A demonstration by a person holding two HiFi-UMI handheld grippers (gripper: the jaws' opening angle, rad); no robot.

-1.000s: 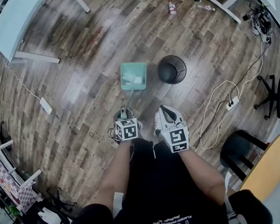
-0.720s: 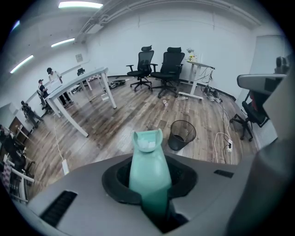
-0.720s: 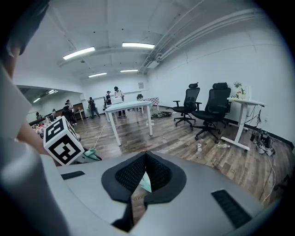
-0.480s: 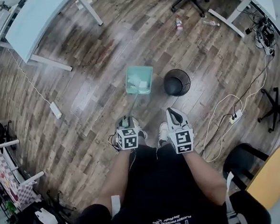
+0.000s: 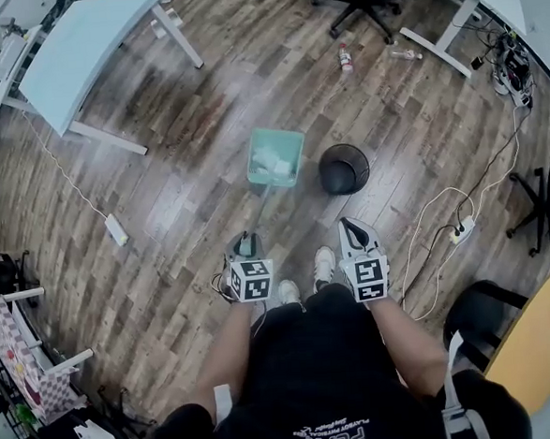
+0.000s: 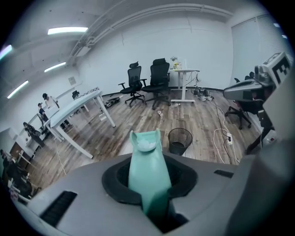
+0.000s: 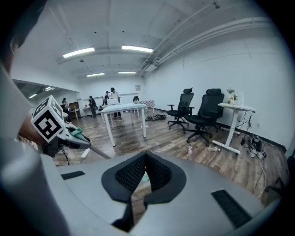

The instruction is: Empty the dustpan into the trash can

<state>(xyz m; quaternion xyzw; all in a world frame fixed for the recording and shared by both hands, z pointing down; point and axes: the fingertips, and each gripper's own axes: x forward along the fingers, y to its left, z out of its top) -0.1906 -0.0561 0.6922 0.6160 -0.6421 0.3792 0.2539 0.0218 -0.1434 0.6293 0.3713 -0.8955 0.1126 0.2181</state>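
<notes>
Wood-plank floor [image 5: 161,203], head view: within the last second the dustpan [image 5: 275,157] has been raised by its handle [image 5: 261,210] and is now carried just left of the trash can [image 5: 344,169], not yet over its rim, so tipping is judged still to come.

Left gripper view: the left claw [image 6: 150,193] is clamped on the handle, and white litter [image 6: 146,146] is retained in the pan.

Right gripper view: the right claw [image 7: 145,159] is closed together on nothing.

Counted: one dustpan, one trash can, two claws.
</notes>
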